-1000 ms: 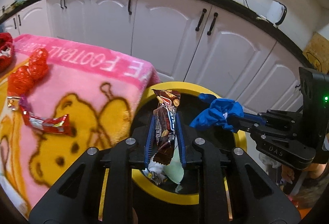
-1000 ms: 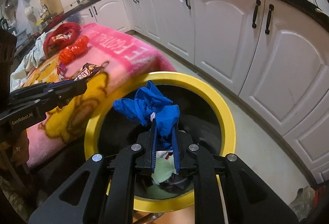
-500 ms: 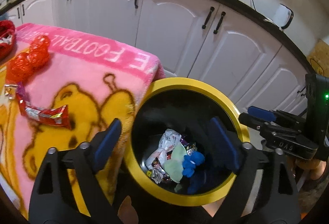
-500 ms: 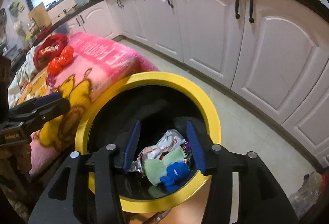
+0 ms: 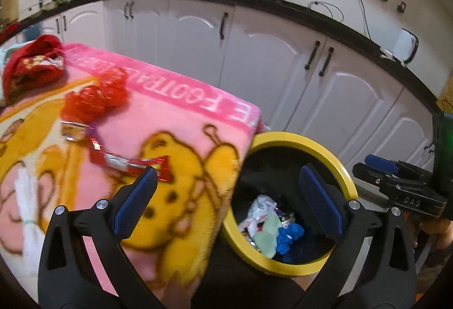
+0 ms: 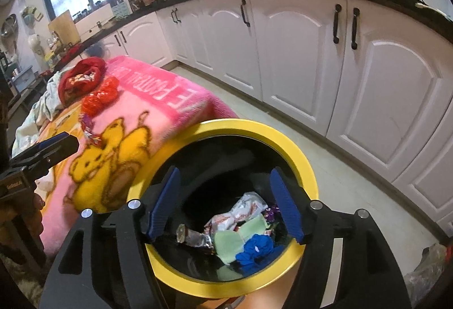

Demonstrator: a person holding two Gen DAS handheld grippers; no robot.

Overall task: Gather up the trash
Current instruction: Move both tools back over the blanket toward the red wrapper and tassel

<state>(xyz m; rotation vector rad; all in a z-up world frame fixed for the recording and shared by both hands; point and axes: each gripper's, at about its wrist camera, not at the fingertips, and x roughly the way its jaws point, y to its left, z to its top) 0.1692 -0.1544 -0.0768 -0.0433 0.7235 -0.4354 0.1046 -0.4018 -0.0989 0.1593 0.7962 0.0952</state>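
Observation:
A black bin with a yellow rim [image 5: 344, 176] [image 6: 300, 159] stands beside the pink blanket. Inside lie wrappers, a green sheet and a crumpled blue glove [image 5: 288, 235] [image 6: 254, 251]. My left gripper [image 5: 226, 201] is open and empty, over the blanket's edge and the bin's left side. My right gripper [image 6: 226, 204] is open and empty above the bin's mouth. On the blanket lie a red candy wrapper [image 5: 130, 163] [image 6: 90, 133] and crumpled red foil [image 5: 90, 102] [image 6: 99, 98].
The pink cartoon blanket [image 5: 175, 122] [image 6: 147, 99] covers a table left of the bin. A red cloth [image 5: 31, 62] [image 6: 79, 78] lies at its far end. White kitchen cabinets [image 5: 283, 68] run behind. The right gripper [image 5: 396, 187] shows at the right of the left wrist view.
Both grippers opened and let go: the brown snack wrapper and the blue glove dropped into the bin. The left gripper has since swung left toward the blanket.

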